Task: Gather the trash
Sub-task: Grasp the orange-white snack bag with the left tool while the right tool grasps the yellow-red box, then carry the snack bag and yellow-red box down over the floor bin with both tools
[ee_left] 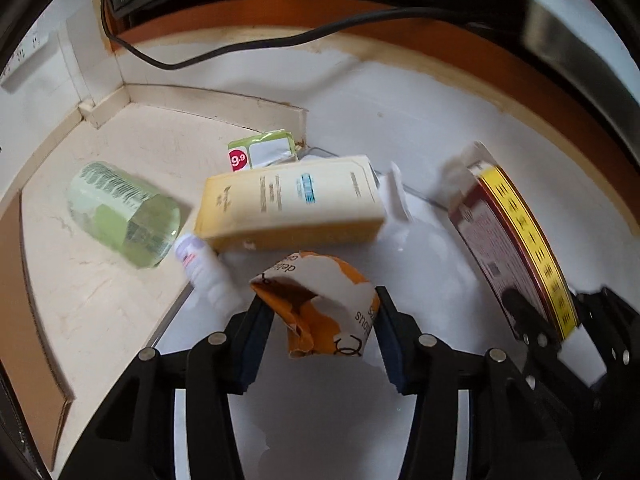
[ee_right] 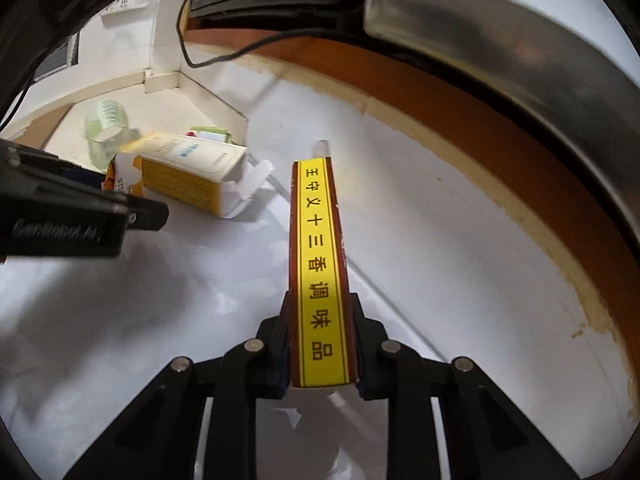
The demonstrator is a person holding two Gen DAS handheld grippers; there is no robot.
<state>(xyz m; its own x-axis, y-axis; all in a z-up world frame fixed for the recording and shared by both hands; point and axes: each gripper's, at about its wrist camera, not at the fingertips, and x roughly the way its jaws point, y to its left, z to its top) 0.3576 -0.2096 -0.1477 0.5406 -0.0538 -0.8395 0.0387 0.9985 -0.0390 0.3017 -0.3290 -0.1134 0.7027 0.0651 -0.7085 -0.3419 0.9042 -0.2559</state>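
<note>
- L gripper (ee_left: pixel 320 316): fingers (ee_left: pixel 256 320) clamped on a crumpled orange-and-white carton (ee_left: pixel 320 300), held just above the white surface (ee_left: pixel 320 420).
- R gripper (ee_right: pixel 322 344): fingers (ee_right: pixel 280 340) grasping a red box w/ yellow edge (ee_right: pixel 320 264), narrow side up, lifted.
- Ahead on the floor (ee_left: pixel 100 292): cream-yellow box (ee_left: pixel 288 204) on its side, green clear bottle (ee_left: pixel 120 216) left of it, small white bottle (ee_left: pixel 204 268) touching the box's near corner, green packet (ee_left: pixel 260 152) behind.
- Black cable (ee_left: pixel 240 44) along the wall.

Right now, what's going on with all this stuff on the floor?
A person is picking up trash with two handheld grippers. The left gripper has a crumpled orange wrapper between its fingers; the right gripper clamps a red-and-yellow box. A cream carton and a green bottle lie on the floor.
</note>
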